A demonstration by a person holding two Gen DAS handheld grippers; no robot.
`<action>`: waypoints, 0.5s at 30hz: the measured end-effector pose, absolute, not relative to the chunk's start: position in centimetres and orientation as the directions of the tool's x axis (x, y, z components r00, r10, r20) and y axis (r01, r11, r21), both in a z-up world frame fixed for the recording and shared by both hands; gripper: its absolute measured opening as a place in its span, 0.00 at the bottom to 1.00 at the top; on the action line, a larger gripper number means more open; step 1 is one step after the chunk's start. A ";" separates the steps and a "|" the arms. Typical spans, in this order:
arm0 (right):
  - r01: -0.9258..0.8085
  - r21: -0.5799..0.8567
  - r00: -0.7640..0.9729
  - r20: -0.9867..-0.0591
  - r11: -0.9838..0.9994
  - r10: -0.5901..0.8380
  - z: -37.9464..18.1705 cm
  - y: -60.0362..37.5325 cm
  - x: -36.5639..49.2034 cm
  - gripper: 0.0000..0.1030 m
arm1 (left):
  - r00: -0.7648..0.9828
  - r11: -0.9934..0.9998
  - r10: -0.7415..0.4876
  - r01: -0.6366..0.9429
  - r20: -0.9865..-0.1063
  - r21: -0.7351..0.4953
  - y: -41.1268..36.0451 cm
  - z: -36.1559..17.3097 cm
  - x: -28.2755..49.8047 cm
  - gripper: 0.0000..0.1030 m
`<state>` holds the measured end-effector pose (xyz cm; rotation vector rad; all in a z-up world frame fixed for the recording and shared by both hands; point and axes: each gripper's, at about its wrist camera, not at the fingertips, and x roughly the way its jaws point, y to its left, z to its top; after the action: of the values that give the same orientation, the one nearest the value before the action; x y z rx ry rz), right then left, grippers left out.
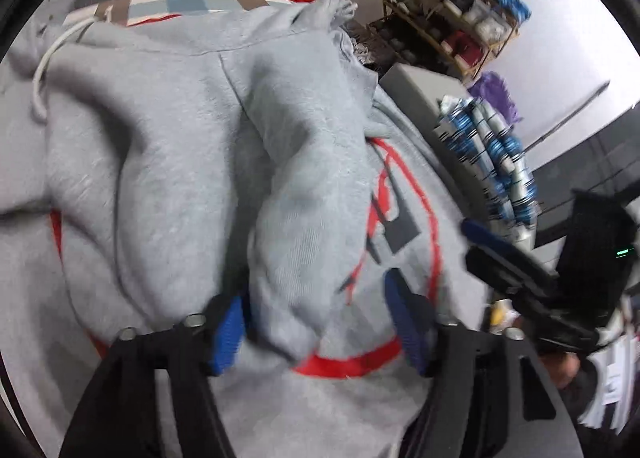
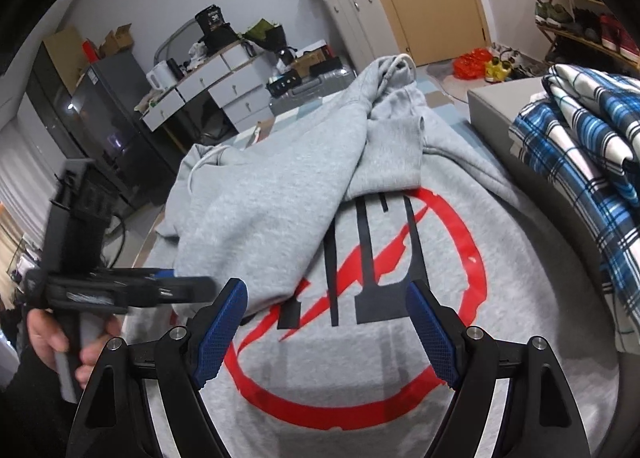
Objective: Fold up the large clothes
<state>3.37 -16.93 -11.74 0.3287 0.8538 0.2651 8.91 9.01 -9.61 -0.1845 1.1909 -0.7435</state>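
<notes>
Lying spread with its printed side up, a grey hoodie is seen under both cameras, its red ring logo partly covered by a sleeve that is folded across the body. What carries the garment cannot be told for certain, since little of the surface beneath is shown; a folded blue plaid cloth is stacked just beside it on a grey block.

The left hand-held gripper is held with its blue pads apart, the sleeve's cuff end lying between them; whether the cuff is touched by either pad cannot be told through the blur. The right hand-held gripper is likewise spread wide, nothing being gripped, and is poised over the lower part of the logo.

The sleeve-folding step is judged to be in hand, with one sleeve laid inward and no fold of the body made so far. For the next move, the cuff would need to be smoothed flat, and then a side edge or the hem would have to be pinched by both tools and carried over evenly, so that the laid sleeve is not dragged askew.
</notes>
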 end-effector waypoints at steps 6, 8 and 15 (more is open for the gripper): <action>-0.170 0.408 0.680 -0.611 0.897 0.406 -8.6 -15.5 3.8 0.97 | 0.342 0.747 -0.654 0.433 -0.675 -0.504 13.1 -6.8 5.5 0.74; -0.219 0.361 0.680 -0.611 0.907 0.407 -7.0 -13.5 5.4 0.97 | 0.397 0.755 -0.652 0.424 -0.646 -0.501 14.0 -6.9 5.0 0.76; -0.432 0.057 0.485 -0.827 0.900 0.285 -8.8 -2.9 13.5 0.60 | 0.475 0.783 -0.617 0.292 -0.627 -0.549 17.8 -8.6 6.7 0.76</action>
<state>13.52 -2.91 -8.76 -0.1671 0.9711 0.4388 6.75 17.82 -8.62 -0.3958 0.9191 -0.5737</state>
